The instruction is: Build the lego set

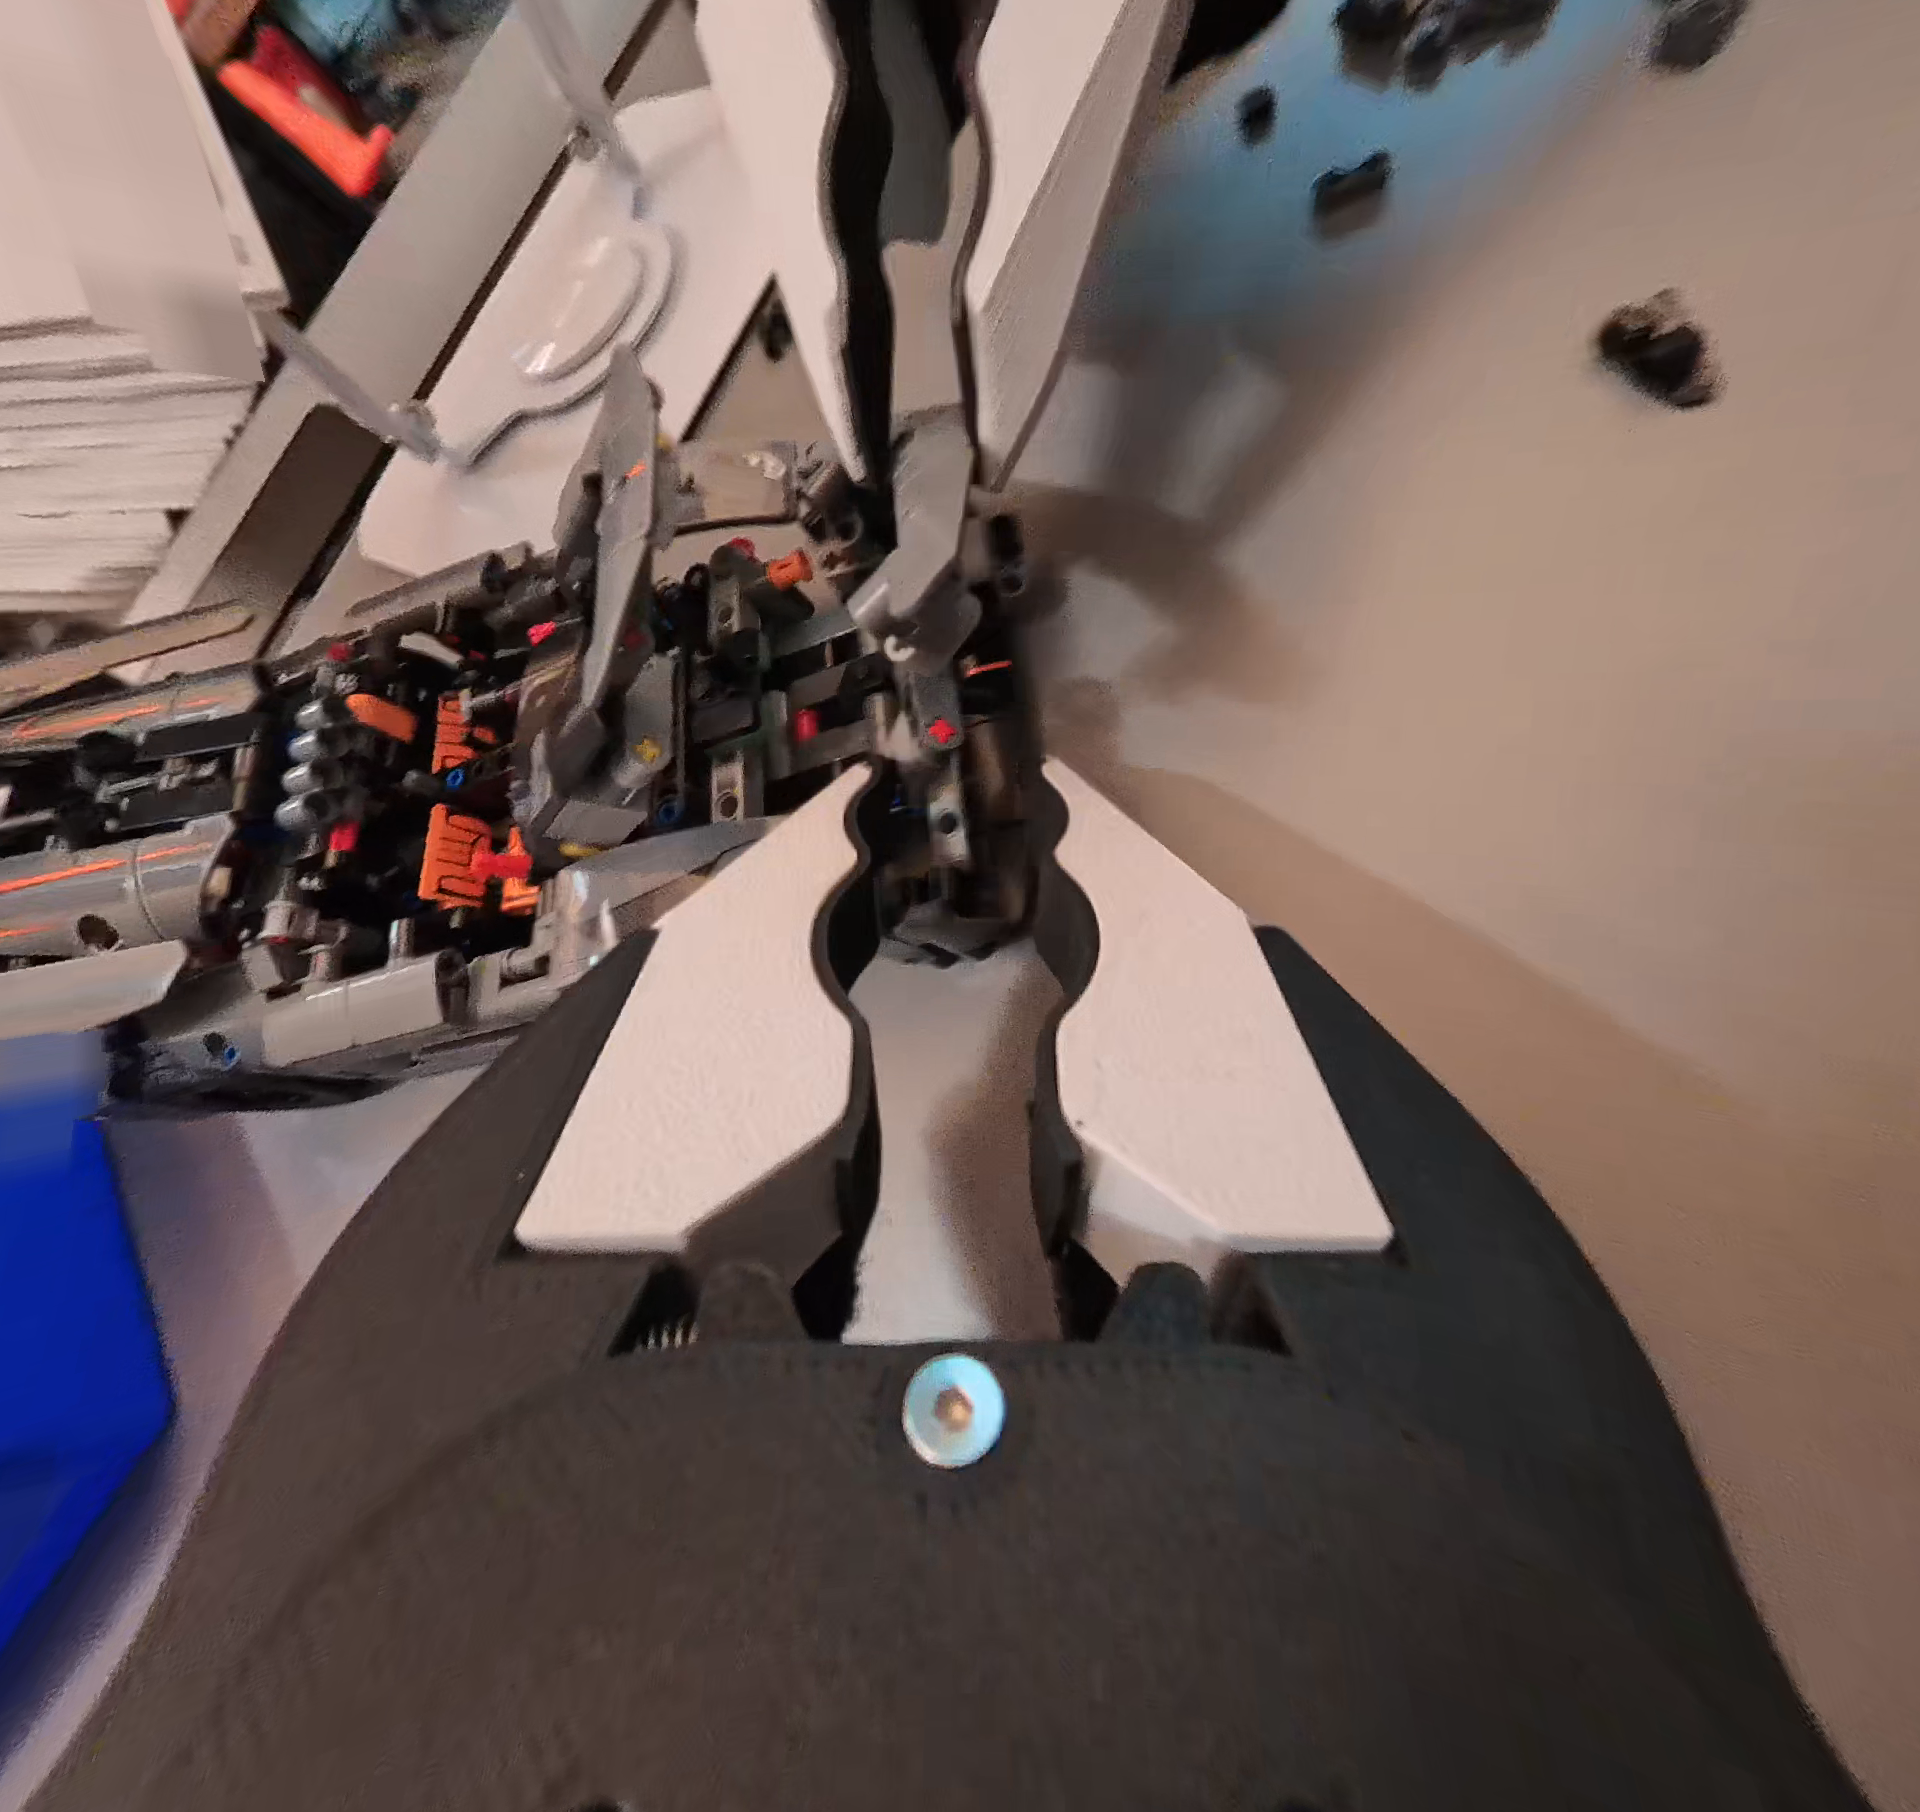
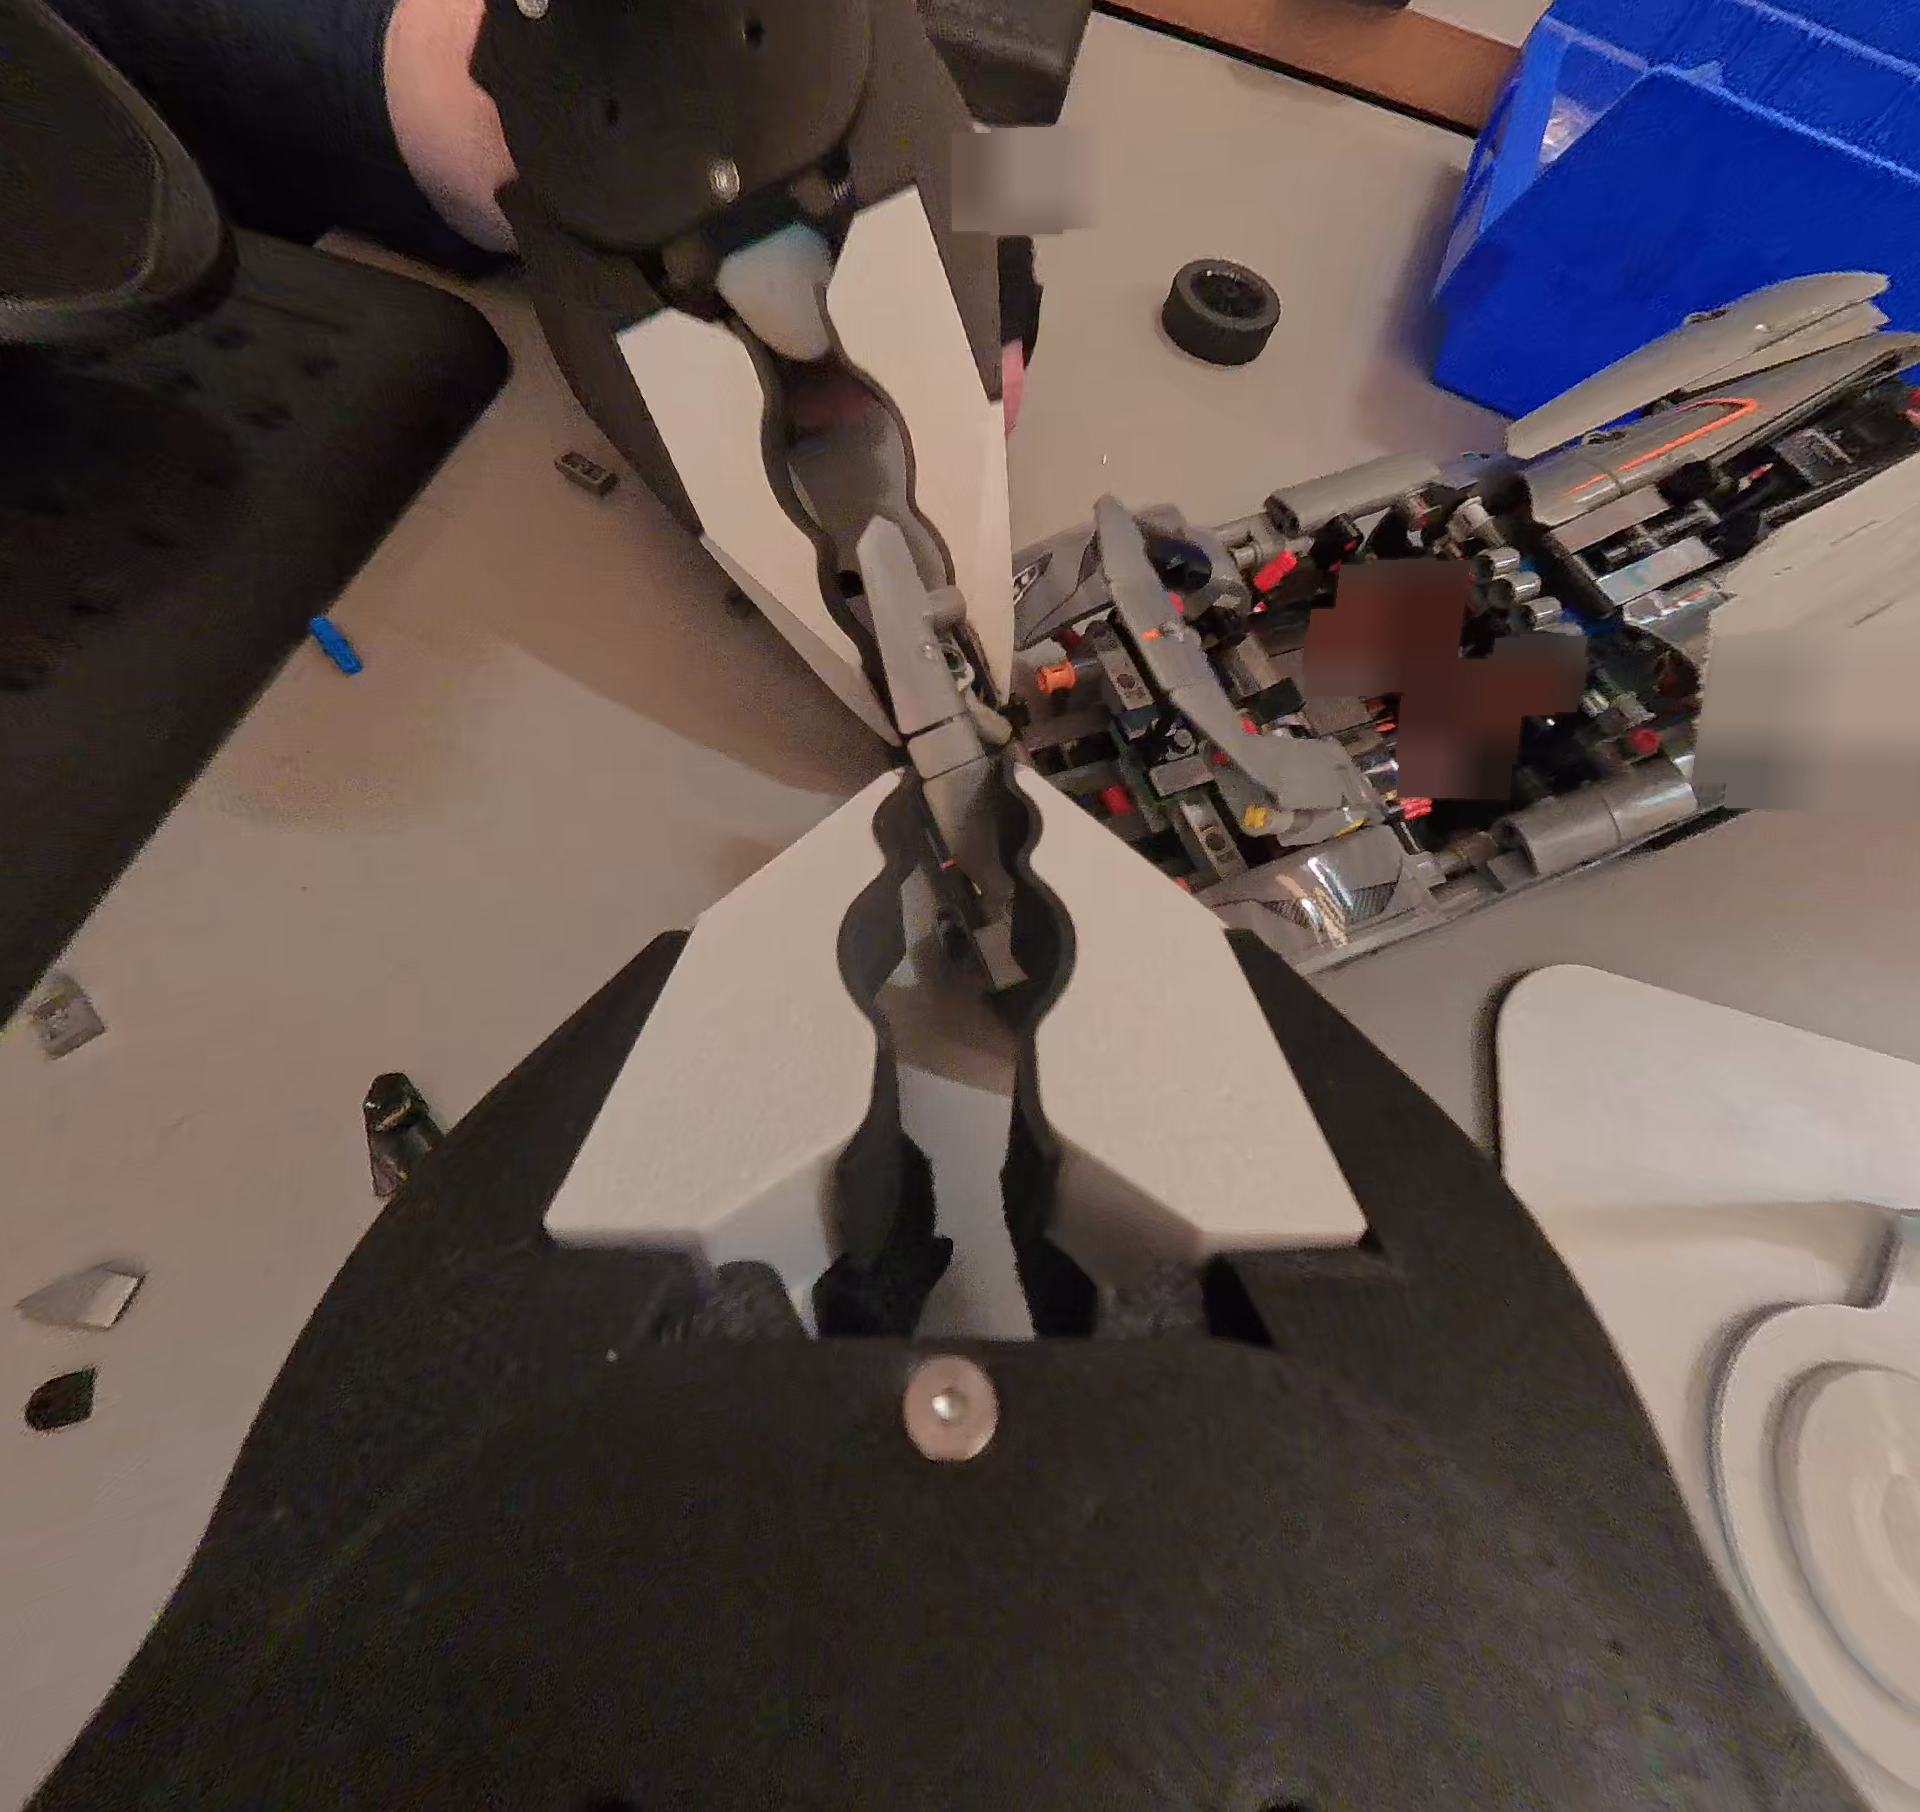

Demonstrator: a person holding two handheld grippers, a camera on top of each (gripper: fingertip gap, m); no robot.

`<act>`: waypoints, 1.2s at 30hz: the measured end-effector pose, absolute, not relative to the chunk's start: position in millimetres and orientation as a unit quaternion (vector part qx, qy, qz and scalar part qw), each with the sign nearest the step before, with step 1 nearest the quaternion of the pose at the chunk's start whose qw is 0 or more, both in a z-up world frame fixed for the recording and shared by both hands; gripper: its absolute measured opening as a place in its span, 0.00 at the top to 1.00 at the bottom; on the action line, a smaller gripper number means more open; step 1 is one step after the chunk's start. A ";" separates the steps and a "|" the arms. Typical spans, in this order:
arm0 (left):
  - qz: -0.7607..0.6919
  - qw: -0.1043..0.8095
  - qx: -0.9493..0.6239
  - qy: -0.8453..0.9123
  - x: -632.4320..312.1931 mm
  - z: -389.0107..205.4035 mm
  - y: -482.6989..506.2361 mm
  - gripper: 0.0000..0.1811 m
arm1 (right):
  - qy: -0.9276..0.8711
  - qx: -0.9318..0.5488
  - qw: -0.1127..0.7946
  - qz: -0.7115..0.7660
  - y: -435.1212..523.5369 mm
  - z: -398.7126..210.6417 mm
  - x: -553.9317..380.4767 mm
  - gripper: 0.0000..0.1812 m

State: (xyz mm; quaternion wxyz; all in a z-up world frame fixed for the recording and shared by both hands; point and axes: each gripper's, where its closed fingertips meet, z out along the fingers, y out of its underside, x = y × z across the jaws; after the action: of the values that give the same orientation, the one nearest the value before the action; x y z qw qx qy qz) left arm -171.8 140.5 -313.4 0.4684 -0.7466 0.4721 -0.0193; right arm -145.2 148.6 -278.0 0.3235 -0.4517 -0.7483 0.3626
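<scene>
Pinching one long grey lego piece (image 2: 940,713) from opposite ends, two grippers meet tip to tip at the middle of the right wrist view: the right gripper (image 2: 956,791) rises from the bottom of the frame with its jaws pressed onto the piece's near end, and the left gripper (image 2: 951,697) reaches down from the upper left, its jaws closed on the far end. A person's hand (image 2: 447,115) in a dark sleeve holds that left gripper at upper left. Just right of the tips lies one partly built lego car (image 2: 1351,723), grey with orange and red bits, resting on the pale bench (image 2: 436,723). Six small loose pieces are scattered along the left side of the bench, among them one blue pin (image 2: 335,644). Farther back, one black wheel (image 2: 1221,311) stands above the car, and one blue bin (image 2: 1683,152) fills the upper right corner.
</scene>
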 end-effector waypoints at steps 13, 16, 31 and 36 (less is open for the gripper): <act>-0.002 0.470 -0.752 0.461 -172.1 -317.1 149.8 0.99 | -0.755 -0.443 0.325 0.359 154.7 -261.8 -136.5 0.90; -0.006 0.470 -0.753 0.462 -171.7 -317.0 149.5 0.98 | -0.787 -0.425 0.337 0.294 147.3 -272.3 -143.2 0.78; -0.010 0.464 -0.753 0.467 -170.3 -319.1 148.2 0.99 | -0.807 -0.417 0.310 0.281 136.7 -285.7 -141.9 0.92; -0.010 0.464 -0.753 0.467 -170.4 -319.1 148.2 0.99 | -0.831 -0.404 0.268 0.275 131.5 -297.0 -129.0 0.90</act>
State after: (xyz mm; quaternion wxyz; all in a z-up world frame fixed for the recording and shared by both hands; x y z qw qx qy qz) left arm -170.4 148.2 -319.1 0.4642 -0.7527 0.4667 -0.0104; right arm -129.0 131.5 -297.0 0.2678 -0.4036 -0.8305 0.2749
